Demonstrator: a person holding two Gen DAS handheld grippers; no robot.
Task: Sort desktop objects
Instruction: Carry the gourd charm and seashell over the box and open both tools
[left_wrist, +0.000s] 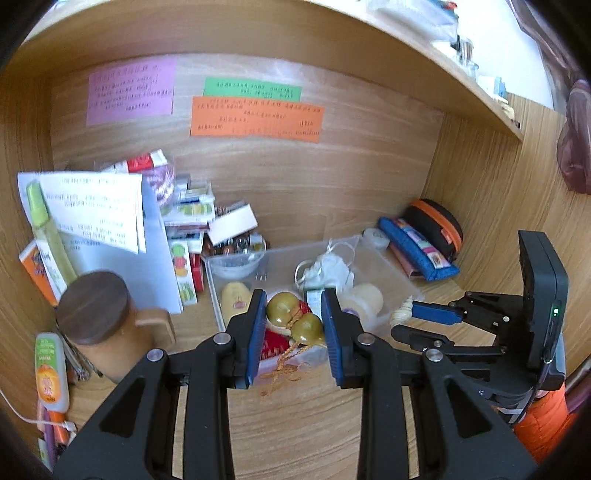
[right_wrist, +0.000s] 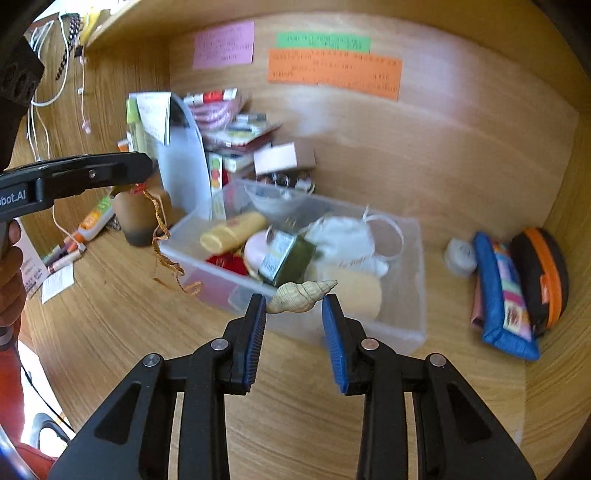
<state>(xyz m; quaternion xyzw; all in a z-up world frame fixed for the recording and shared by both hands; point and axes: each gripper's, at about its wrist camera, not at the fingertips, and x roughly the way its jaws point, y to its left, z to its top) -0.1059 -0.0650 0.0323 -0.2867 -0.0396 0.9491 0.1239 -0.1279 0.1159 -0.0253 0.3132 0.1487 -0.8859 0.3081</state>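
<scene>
I see the gourd charm (left_wrist: 294, 320) clamped between my left gripper's (left_wrist: 293, 314) blue pads, above the near end of the clear bin (left_wrist: 391, 271), its gold tassel (right_wrist: 162, 240) trailing to the desk (left_wrist: 295, 424). My right gripper (right_wrist: 294, 306) pinches a spiral seashell (right_wrist: 301, 294) by its ends just above the bin's front rim.

Wall notes (left_wrist: 131, 90): three (pink, green, orange)
Clear bins (right_wrist: 413, 325): one
Seashells (right_wrist: 301, 293): one
Gourd charms (left_wrist: 295, 319): one, double-lobed
Zip pouches (right_wrist: 506, 291): two
Lidded wooden mugs (left_wrist: 99, 317): one
</scene>
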